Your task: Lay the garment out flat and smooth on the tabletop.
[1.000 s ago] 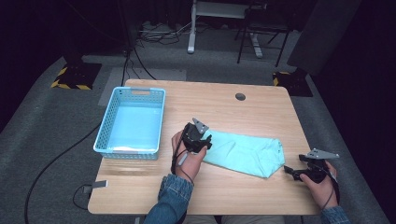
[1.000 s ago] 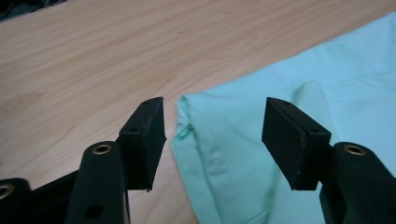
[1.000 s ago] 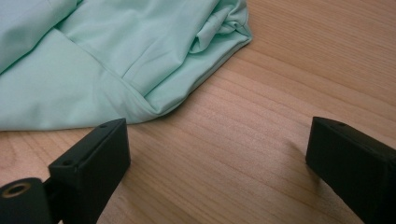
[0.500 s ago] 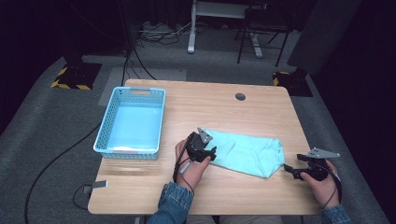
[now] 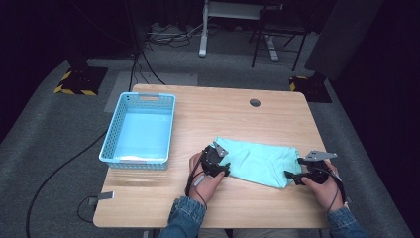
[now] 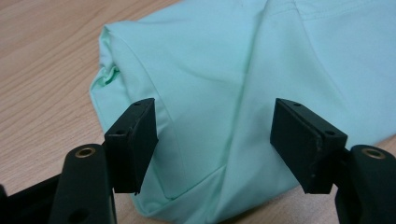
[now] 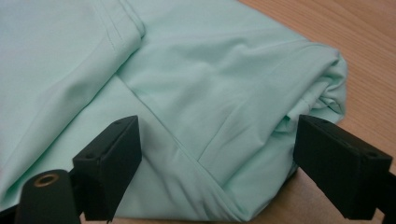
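A folded mint-green cloth lies on the wooden table, right of centre near the front. My left gripper is at the cloth's left end. In the left gripper view the left gripper has its jaws spread over the cloth, the pads clear of the fabric; they have just been opening. My right gripper is at the cloth's right end. In the right gripper view the right gripper straddles the folded corner of the cloth; its jaws have just been closing a little and stand wide, not pressing.
A light-blue plastic basket stands on the table's left side. A round cable hole sits near the far edge. Desk legs and cables lie on the dark floor beyond the table.
My left hand has come down and to the right onto the cloth's left end. My right hand has slid left up to the cloth's right end.
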The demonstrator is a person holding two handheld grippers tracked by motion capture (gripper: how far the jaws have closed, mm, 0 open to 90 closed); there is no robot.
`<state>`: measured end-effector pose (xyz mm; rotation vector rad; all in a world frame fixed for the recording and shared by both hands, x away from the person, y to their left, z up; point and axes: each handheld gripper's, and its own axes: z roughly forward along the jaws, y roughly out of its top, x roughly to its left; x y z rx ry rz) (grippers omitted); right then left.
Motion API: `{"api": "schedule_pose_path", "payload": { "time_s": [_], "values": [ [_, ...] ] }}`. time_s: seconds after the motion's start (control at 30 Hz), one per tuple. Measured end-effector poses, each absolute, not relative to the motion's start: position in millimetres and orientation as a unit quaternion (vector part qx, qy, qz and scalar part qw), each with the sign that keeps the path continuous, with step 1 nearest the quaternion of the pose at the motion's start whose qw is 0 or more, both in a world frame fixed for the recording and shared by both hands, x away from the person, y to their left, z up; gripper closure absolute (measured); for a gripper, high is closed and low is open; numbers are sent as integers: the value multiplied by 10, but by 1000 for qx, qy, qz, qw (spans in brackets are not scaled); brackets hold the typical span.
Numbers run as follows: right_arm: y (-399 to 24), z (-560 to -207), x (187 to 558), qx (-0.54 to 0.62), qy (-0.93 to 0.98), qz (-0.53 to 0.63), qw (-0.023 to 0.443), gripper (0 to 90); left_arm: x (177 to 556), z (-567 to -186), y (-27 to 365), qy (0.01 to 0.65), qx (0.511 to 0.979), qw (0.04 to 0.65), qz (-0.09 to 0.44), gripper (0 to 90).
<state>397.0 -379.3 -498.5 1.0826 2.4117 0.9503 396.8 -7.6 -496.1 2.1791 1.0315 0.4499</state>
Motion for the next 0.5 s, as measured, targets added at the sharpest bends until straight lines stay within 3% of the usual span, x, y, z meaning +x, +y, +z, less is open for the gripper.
{"api": "schedule_pose_path", "payload": {
  "time_s": [0.2, 0.5],
  "values": [
    [-3863, -5009, 4184, 399, 835, 343, 162, 139, 4062, -4984, -79, 403, 832, 341, 171, 310],
    [-3660, -4845, 4157, 364, 844, 354, 171, 246, 4022, -4872, -212, 381, 837, 350, 180, 305]
  ]
}}
